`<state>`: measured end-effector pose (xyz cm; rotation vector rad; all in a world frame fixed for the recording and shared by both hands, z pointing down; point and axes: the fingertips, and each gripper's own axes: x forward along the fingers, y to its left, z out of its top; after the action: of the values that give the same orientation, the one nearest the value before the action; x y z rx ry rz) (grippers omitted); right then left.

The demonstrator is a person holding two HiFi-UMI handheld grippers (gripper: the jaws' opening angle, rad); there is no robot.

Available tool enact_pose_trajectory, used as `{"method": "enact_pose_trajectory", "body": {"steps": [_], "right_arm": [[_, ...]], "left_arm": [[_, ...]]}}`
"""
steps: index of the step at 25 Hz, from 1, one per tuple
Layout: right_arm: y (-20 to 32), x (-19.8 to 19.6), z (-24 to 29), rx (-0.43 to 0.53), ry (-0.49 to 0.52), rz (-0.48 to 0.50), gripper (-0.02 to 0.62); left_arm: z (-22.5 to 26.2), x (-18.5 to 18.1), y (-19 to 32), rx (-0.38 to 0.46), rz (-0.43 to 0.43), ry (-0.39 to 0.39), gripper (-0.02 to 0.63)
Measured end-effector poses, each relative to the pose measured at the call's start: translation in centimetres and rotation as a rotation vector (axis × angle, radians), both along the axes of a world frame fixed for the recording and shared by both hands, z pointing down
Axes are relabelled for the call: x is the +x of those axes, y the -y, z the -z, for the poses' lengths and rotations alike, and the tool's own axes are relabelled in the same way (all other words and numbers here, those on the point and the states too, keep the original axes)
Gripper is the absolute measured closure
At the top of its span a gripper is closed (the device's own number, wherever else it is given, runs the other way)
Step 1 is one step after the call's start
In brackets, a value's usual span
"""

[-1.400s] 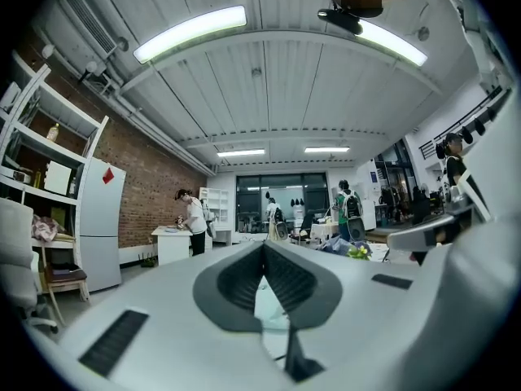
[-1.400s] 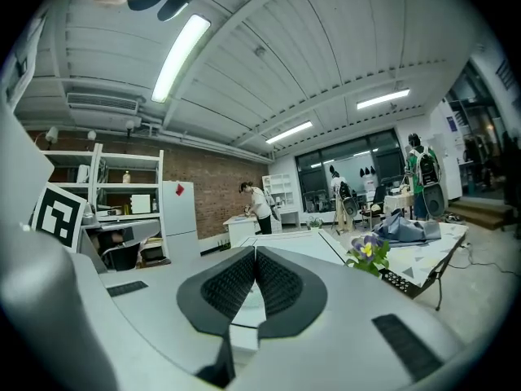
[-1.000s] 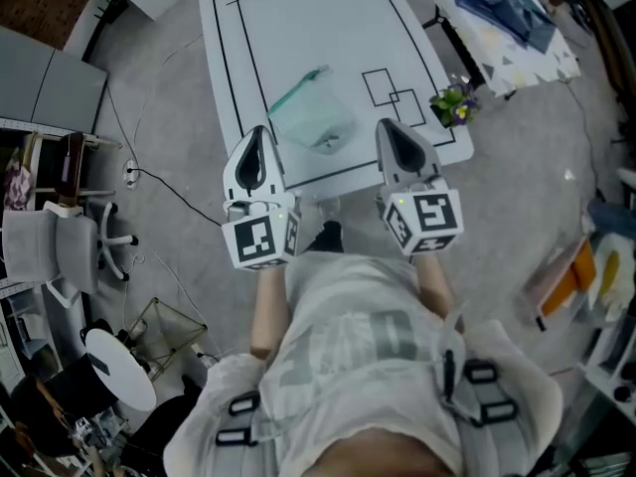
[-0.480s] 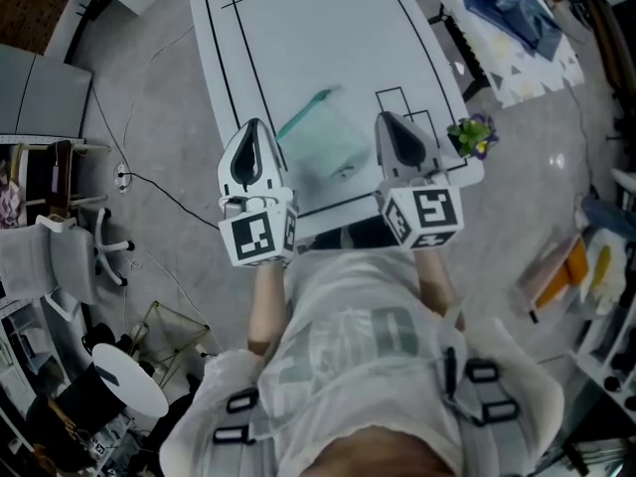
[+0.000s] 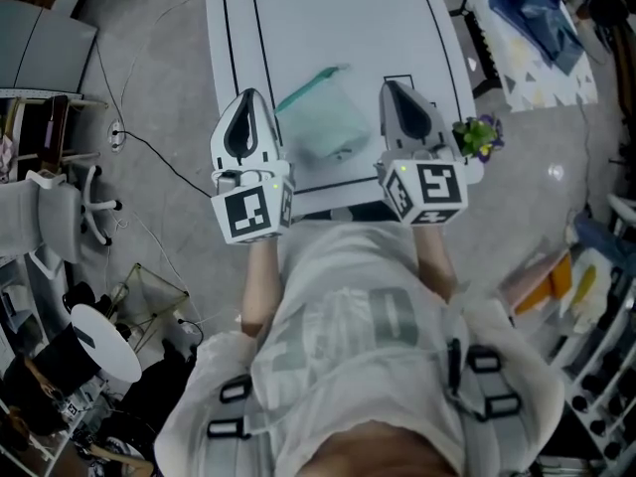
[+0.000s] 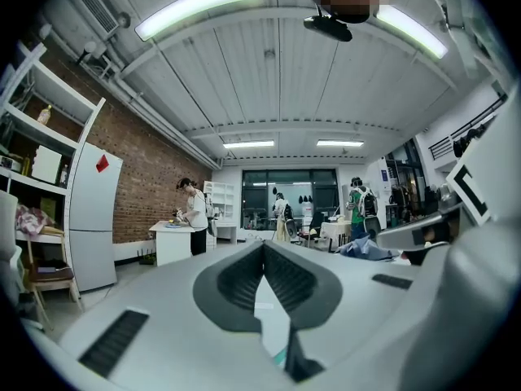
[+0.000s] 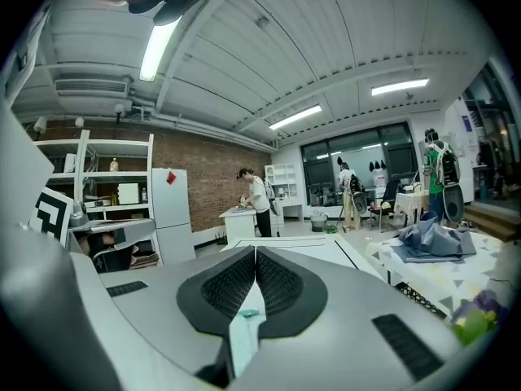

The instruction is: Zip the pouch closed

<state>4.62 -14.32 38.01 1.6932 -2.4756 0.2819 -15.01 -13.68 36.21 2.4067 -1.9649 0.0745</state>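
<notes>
White black-lined table [image 5: 328,18] on grey floor [image 5: 169,68] bears a translucent teal pouch [image 5: 323,122]. Left gripper [image 5: 248,97] and right gripper [image 5: 391,87] flank the pouch, jaws pressed together.

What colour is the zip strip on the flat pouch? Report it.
Teal green zip strip along the translucent pale-green plastic pouch; head view shows it best.

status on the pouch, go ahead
Left gripper and right gripper: jaws shut, both empty, at the table's near edge. Pouch lying on the table between them, untouched. Nothing blocking it.
</notes>
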Motion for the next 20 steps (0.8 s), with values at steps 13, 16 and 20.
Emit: {"method": "enact_pose_trajectory", "body": {"steps": [13,16,20], "right_arm": [[1.5,-0.2,0.6,0.012,0.015,0.061,0.586],[1.7,-0.5,0.7,0.008,0.027,0.087,0.586],[1.9,-1.2,0.9,0.007,0.041,0.128,0.559]], "left_arm": [[1.9,-1.0,0.1,0.019,0.087,0.025,0.598],[2.0,-1.0,0.3,0.023,0.084,0.022,0.598],[2.1,-0.9,0.3,0.023,0.082,0.025,0.597]]}}
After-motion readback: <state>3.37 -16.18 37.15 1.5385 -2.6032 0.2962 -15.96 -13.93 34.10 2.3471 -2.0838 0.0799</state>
